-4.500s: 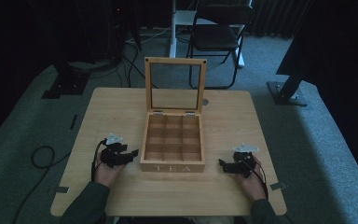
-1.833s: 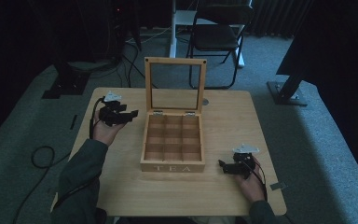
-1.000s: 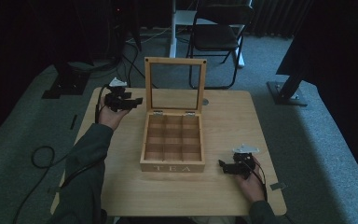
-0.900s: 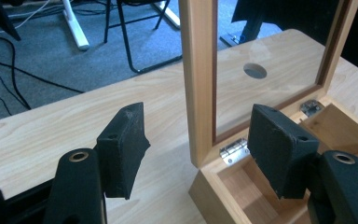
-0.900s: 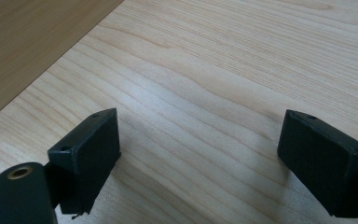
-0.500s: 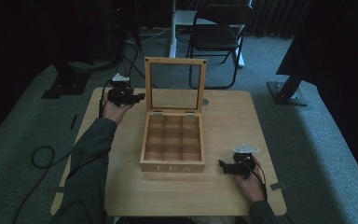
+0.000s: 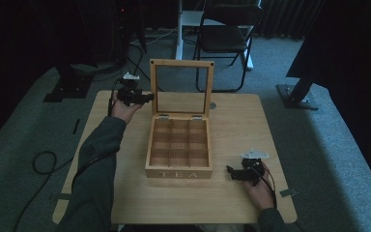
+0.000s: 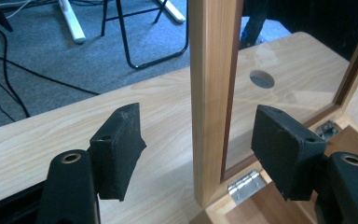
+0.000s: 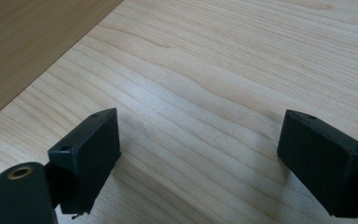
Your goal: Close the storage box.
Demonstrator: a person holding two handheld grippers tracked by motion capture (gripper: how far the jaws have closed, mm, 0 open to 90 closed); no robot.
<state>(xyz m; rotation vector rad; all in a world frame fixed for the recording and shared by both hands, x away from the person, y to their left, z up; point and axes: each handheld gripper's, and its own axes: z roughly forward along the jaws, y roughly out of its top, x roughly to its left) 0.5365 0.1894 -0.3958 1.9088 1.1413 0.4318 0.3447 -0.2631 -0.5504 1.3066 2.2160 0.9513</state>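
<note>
Left gripper (image 8: 196,154) has its jaws wide apart, and they have just been opening; the left side post of the lid (image 8: 209,93) stands between the pads, but neither pad presses on it. In the left gripper view this wooden post rises upright in the middle of the frame, with one black pad at its left and the other at its right, both a little apart from the wood. At the foot of the post a small metal hinge (image 8: 248,183) joins the lid to the tea box.

In the high view the left gripper (image 7: 142,97) is in the upper left part of the frame, just beside the left edge of the raised lid (image 7: 181,87), with the left hand (image 7: 123,110) behind it. The tea box (image 7: 178,147) sits in the middle of the table (image 7: 232,130), open, with its wooden compartments in rows and the letters TEA on the front wall. The lid stands upright at the far side of the box.

Right gripper (image 7: 233,172) lies low at the lower right of the high view, near the front right corner of the box but apart from it. In the right gripper view its jaws (image 9: 200,158) are wide apart over the bare wood of the table.

Behind the table, at the top of the high view, a dark folding chair (image 7: 227,38) stands on the grey carpet.
</note>
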